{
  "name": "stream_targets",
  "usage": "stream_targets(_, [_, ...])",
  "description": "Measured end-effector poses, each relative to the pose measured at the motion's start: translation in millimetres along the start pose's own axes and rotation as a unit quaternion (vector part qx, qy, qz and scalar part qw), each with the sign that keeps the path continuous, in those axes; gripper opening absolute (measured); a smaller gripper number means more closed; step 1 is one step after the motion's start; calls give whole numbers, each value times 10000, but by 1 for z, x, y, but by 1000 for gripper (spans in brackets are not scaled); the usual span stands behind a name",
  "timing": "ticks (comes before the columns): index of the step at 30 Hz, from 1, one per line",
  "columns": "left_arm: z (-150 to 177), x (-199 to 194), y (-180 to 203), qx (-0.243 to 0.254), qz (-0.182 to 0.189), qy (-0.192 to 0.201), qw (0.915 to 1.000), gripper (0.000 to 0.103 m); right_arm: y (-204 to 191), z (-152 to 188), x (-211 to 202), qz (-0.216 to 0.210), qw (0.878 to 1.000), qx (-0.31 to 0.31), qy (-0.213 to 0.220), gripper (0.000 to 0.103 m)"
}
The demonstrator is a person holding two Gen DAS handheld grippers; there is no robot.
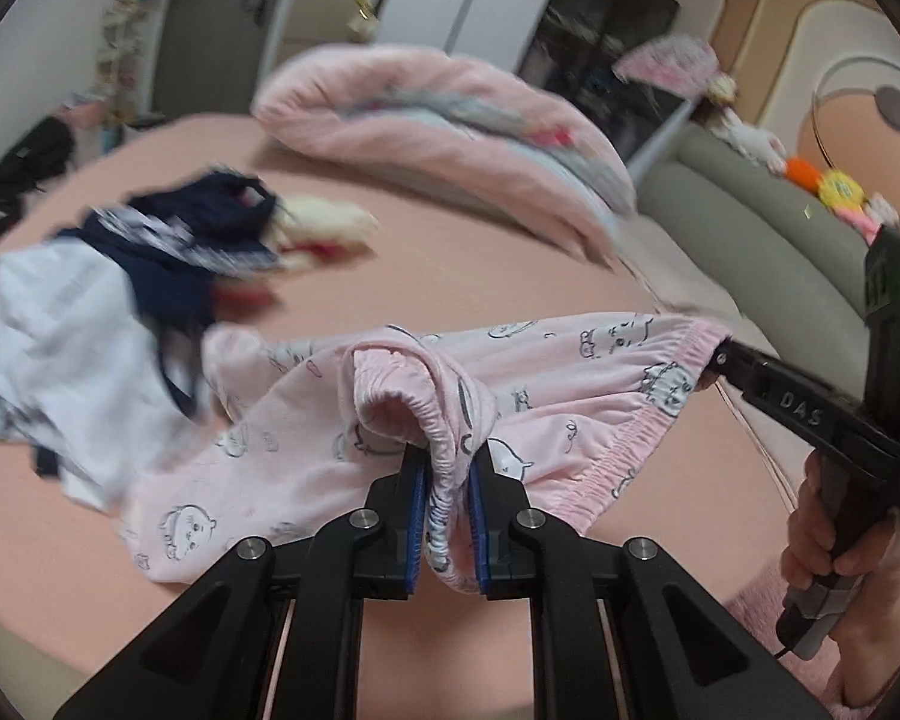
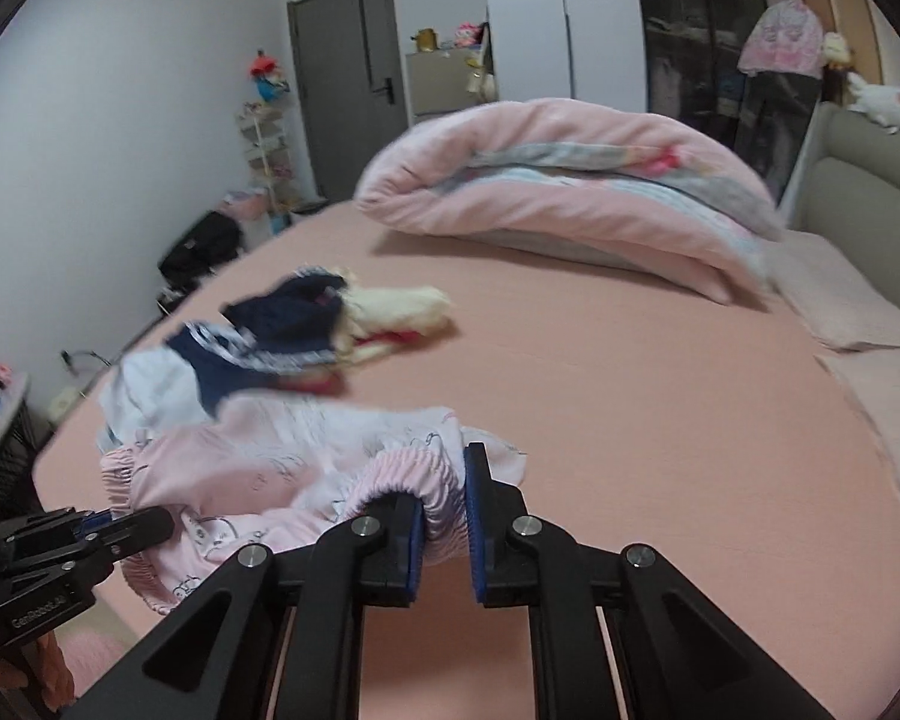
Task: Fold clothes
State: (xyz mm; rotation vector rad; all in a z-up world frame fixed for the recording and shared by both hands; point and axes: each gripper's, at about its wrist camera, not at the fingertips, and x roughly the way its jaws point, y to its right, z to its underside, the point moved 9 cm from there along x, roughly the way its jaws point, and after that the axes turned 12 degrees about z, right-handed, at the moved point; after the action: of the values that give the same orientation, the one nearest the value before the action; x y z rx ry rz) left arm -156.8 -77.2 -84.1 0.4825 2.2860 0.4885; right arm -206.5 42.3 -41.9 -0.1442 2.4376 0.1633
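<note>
Pink printed shorts with an elastic waistband hang between my two grippers above the pink bed. My left gripper is shut on one part of the waistband. My right gripper is shut on another part of the waistband. The right gripper also shows in the left wrist view, holding the waistband's far end. The left gripper shows at the lower left of the right wrist view. The rest of the shorts drape down onto the bed.
A heap of navy, white and cream clothes lies on the bed to the left, also in the right wrist view. A folded pink quilt lies at the back. A grey headboard with plush toys stands at the right.
</note>
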Motion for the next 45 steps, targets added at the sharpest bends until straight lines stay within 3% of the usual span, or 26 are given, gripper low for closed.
stream_targets(7, [49, 47, 82, -225, 680, -371, 9967, 11, 115, 54, -52, 479, 9978, 443, -131, 8])
stream_targets(13, [25, 45, 157, 177, 1046, -126, 9943, 11, 194, 62, -106, 731, 9943, 769, 126, 8])
stream_targets(15, [17, 46, 157, 102, 871, -72, 9961, 12, 211, 62, -121, 755, 9935, 829, 215, 8])
stream_targets(17, [25, 54, 133, -318, 678, -266, 9968, 19, 223, 73, -118, 706, 9931, 933, 86, 8])
stream_targets(20, [42, 64, 91, -965, 288, -582, 9932, 39, 233, 109, -83, 603, 9907, 1101, -532, 8])
stream_targets(23, [60, 58, 52, -1114, -407, -660, 9907, 39, 236, 151, -48, 753, 9848, 1053, -1158, 8])
stream_targets(26, [77, 64, 50, -539, -578, -1043, 9914, 39, 233, 180, -24, 813, 9802, 895, -1567, 8])
stream_targets(30, [114, 90, 80, 478, -438, -1726, 9829, 39, 227, 199, -5, 557, 9761, 947, -1875, 9])
stream_targets(35, [135, 120, 115, 947, 90, -1804, 9790, 39, 228, 203, -3, 730, 9772, 740, -1850, 9])
stream_targets(39, [126, 145, 110, 1456, -684, -1748, 9714, 35, 237, 210, 0, 759, 9748, 828, -1927, 9])
stream_targets(40, [121, 151, 106, 1423, -835, -1693, 9717, 23, 240, 214, 1, 783, 9737, 797, -1986, 9])
stream_targets(41, [116, 155, 102, 1262, -868, -1627, 9747, 19, 242, 220, 4, 818, 9719, 742, -2079, 9])
stream_targets(43, [105, 158, 92, 895, -1028, -1391, 9809, 19, 241, 230, 11, 767, 9687, 662, -2267, 10])
stream_targets(45, [96, 152, 75, 669, -1578, -1144, 9785, 19, 237, 241, 18, 641, 9654, 600, -2456, 10])
